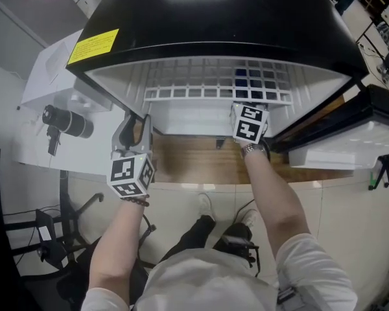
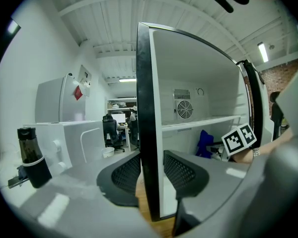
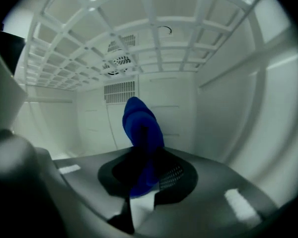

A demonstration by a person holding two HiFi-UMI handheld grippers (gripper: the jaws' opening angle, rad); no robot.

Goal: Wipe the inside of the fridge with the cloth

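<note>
Left gripper view: jaws clamp fridge wall point(image 2: 145, 108); bottle point(image 2: 32, 155) left, cloth point(image 2: 205, 143) inside.

Inside the black fridge point(image 1: 214, 18) with the white lining, headroom is capped pretty hard by the white wire grid shelf point(image 3: 154, 29), which runs just above the right gripper point(image 3: 146, 175). Open space is left below it, out to the smooth white right side wall point(image 3: 228, 118) and back to the rear wall with its round fan vent point(image 3: 120, 61). The line straight ahead is partly blocked by the bunched blue cloth point(image 3: 141, 128) pinched in those jaws. The black-edged left wall point(image 2: 144, 108) is straddled and clamped by the left gripper point(image 2: 151, 168). Outside, the right is fenced off by the swung-open fridge door point(image 1: 350, 138). A black cylindrical bottle point(image 2: 32, 155) is parked well off to the left.
</note>
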